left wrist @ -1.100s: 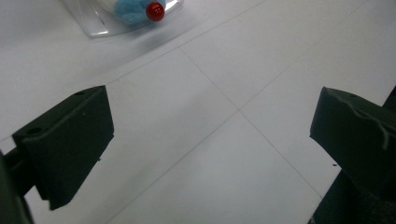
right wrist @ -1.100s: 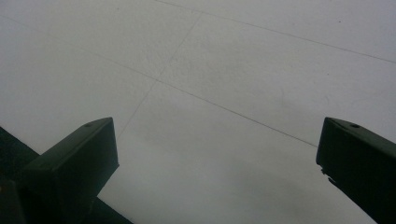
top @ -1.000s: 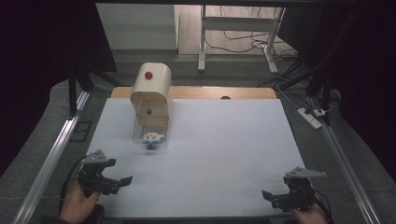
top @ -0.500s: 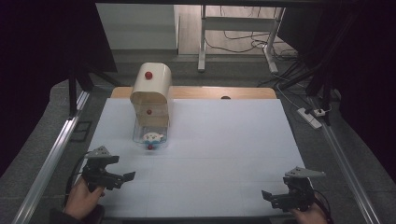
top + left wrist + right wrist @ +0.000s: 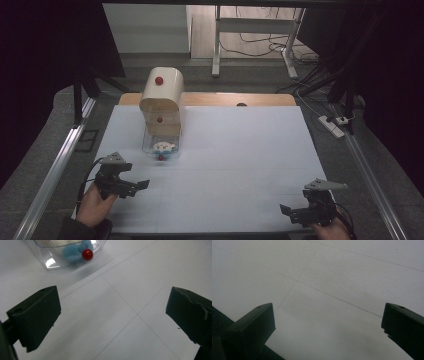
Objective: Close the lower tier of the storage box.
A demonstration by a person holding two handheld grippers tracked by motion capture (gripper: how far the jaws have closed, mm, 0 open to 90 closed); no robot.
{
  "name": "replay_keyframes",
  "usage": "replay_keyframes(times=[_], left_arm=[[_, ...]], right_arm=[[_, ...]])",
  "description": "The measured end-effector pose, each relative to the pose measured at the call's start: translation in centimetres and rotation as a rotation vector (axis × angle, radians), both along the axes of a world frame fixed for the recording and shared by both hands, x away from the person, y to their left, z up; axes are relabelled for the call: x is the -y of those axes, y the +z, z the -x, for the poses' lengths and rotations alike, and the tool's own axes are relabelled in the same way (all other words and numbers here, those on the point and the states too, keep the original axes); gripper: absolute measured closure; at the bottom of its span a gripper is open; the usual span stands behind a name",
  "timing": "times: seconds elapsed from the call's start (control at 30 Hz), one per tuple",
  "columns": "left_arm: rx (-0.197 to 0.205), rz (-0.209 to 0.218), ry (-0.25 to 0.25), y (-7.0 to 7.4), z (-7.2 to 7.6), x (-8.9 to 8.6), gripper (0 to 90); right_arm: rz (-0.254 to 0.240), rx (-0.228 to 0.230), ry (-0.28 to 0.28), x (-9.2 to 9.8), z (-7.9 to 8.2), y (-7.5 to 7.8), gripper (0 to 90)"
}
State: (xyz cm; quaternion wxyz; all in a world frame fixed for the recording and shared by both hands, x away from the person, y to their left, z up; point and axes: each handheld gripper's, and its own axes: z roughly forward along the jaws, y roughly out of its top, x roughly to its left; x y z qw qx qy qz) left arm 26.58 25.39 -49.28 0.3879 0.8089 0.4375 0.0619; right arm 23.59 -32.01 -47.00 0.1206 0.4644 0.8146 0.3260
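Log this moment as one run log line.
left gripper: open, near clear plastic drawer | right gripper: open, idle | white table

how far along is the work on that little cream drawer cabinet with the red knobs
Barely begun. Done: the cabinet's clear bottom drawer sits pulled out, a blue and white toy inside. In hand: the left gripper, jaws open, points toward that drawer, short of it. Left: any grasp at all; the right gripper is open and empty at the table's near edge.

- A cream rounded cabinet with red knobs (image 5: 161, 100) stood upright at the white table's far left.
- Its clear plastic bottom drawer (image 5: 160, 148) was pulled open, holding a white-and-blue plush toy (image 5: 163, 146) behind a red knob (image 5: 87, 254).
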Motion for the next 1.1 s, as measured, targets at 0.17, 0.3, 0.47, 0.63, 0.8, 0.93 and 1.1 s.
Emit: replay_keyframes(times=[0.17,0.3,0.47,0.63,0.8,0.93,1.1], left_arm=[[-0.003,-0.015,-0.001,0.0,-0.4,0.2,0.0],[-0.007,-0.023,-0.010,0.0,-0.8,0.4,0.0],[-0.003,-0.032,-0.015,-0.1,-1.3,0.6,0.0],[0.003,-0.051,-0.014,-0.1,-2.0,0.8,0.0],[0.010,-0.060,-0.017,-0.1,-2.5,0.9,0.0],[0.009,-0.069,-0.024,-0.2,-3.0,1.0,0.0],[0.007,-0.079,-0.037,-0.4,-3.7,1.1,0.0]], right_arm=[[0.000,-0.004,-0.001,0.0,0.0,0.0,0.0],[0.002,-0.005,0.001,-0.1,0.0,0.0,0.0],[0.006,-0.003,0.006,-0.1,0.0,0.0,0.0],[0.011,-0.004,0.007,-0.1,0.0,0.0,0.0],[0.012,-0.008,0.009,-0.1,0.0,-0.1,0.0],[0.015,-0.007,0.013,-0.1,-0.1,-0.1,0.0],[0.016,-0.009,0.014,-0.2,-0.1,-0.1,0.0]])
